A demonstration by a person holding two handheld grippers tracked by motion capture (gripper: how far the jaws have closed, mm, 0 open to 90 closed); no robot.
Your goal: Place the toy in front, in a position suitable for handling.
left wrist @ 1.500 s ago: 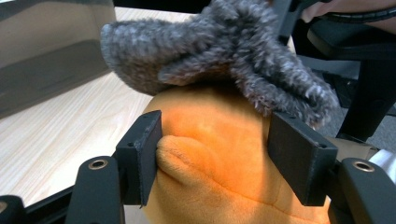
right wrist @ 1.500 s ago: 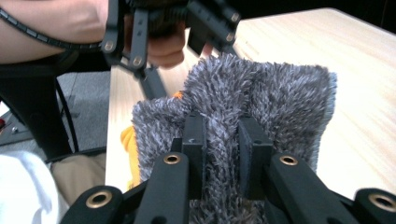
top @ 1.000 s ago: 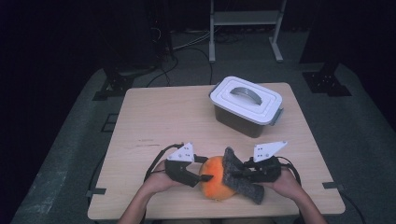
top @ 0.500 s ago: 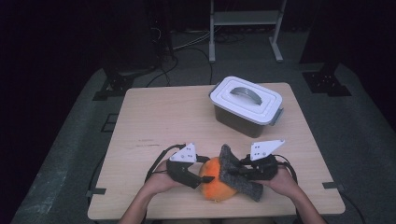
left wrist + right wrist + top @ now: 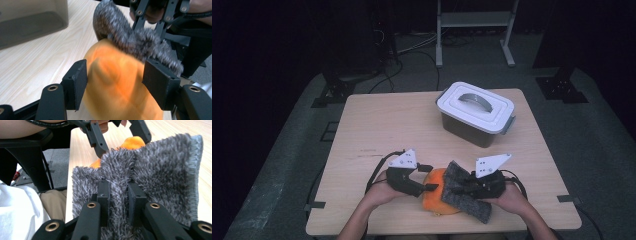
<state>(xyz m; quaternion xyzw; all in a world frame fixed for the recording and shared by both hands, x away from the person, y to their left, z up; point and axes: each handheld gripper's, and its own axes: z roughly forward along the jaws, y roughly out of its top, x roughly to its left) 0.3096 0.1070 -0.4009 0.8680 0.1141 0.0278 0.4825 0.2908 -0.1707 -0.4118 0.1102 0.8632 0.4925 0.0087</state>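
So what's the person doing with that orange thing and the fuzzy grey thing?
A person at a wooden table holds a gripper in each hand. The right gripper is pinching a fold of a fuzzy grey cloth, which lies partly over a soft orange cloth. The left gripper has its jaws open on either side of the orange cloth, not squeezing it yet. Both cloths sit at the near edge. A lidded plastic box stands farther back, shut.

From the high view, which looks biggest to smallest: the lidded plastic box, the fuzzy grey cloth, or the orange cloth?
1. White-lidded grey plastic box, clearly largest.
2. Fuzzy grey cloth.
3. Orange cloth.
The last two are unsure: the grey cloth lies over the orange one and hides part of it, so its true size cannot be judged.
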